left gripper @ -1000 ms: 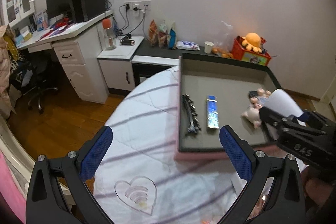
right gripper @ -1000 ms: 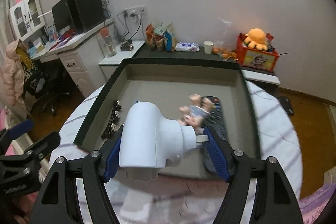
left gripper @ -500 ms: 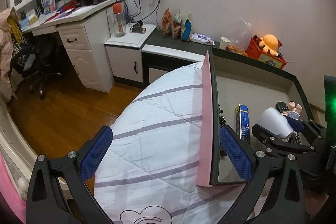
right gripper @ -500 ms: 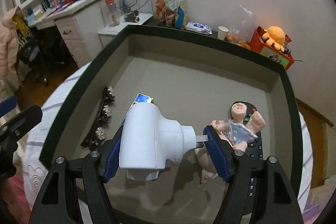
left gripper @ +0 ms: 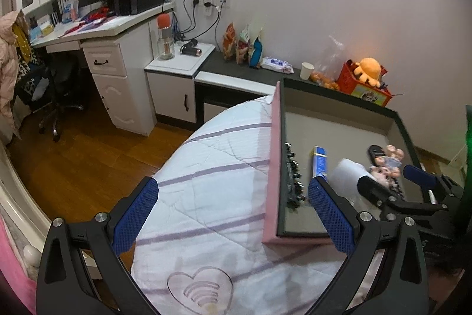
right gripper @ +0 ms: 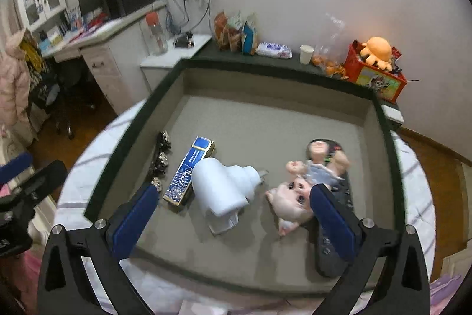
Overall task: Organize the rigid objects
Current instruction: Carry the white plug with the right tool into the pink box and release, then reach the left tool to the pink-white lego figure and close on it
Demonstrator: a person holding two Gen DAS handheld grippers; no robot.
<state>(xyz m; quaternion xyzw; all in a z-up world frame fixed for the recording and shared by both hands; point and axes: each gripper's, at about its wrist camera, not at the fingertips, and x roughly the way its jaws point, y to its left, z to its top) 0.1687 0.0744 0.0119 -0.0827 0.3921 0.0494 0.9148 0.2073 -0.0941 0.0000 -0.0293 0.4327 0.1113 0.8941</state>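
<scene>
Bed (left gripper: 224, 167): white quilt with pale purple stripes; carries the tray.

Tray (right gripper: 265, 84): large shallow box, dark rim, grey floor, pink outer wall seen from the left wrist view (left gripper: 273, 167); lies on the quilt.

Left gripper (left gripper: 233, 211): blue-padded jaws spread wide, nothing between them; hovers over the quilt at the tray's left wall.

Right gripper (right gripper: 233, 211): jaws opening, pads clear of everything; poised over the tray's near half, with the white adapter lying loose on the floor between them.

Remote control (right gripper: 333, 226): black, lies lengthwise near the tray's right wall, partly under the doll.

Doll (right gripper: 303, 182): small, pale, blue-grey garment; lies across the remote control, head toward the camera.

White adapter (right gripper: 221, 188): bulky plug body with metal prongs pointing toward the doll; rests on the tray floor, mid-tray, just beside the blue box.

Blue box (right gripper: 188, 170): slim, gold-edged, flat on the floor, between adapter and wrenches.

Wrenches (right gripper: 160, 158): dark metal set, along the tray's left wall.
</scene>
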